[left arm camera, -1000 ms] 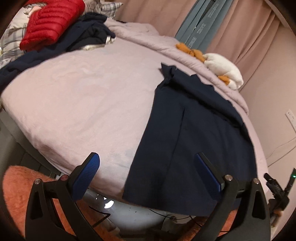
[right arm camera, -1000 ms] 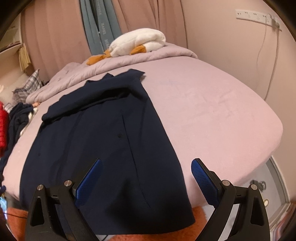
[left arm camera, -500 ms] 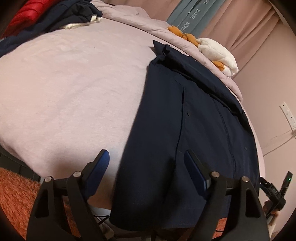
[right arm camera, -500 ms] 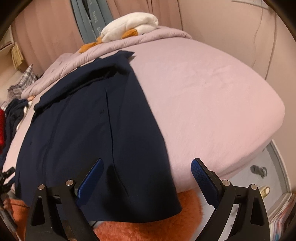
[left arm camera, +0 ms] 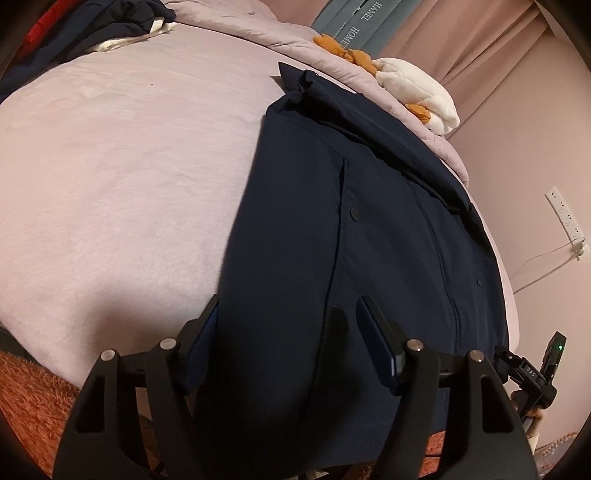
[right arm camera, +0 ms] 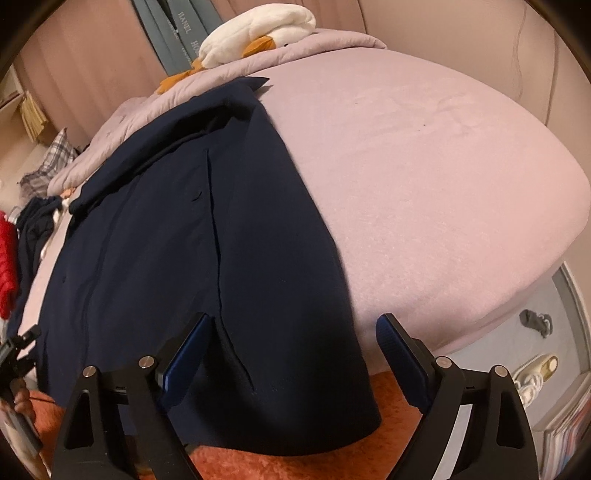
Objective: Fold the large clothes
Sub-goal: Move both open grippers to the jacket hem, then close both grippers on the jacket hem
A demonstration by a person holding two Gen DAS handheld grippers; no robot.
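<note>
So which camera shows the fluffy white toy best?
The right wrist view: the white stuffed toy lies whole at the far edge of the bed, orange parts showing. The left wrist view shows it smaller, off toward the side.

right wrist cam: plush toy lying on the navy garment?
No, the plush toy sits on the quilt beyond the navy garment.

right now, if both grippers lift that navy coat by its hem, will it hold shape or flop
Probably flops: the navy coat already drapes limp over the bed edge. Likely sags between the grips, given its width. The smooth-looking cloth may slip.
</note>
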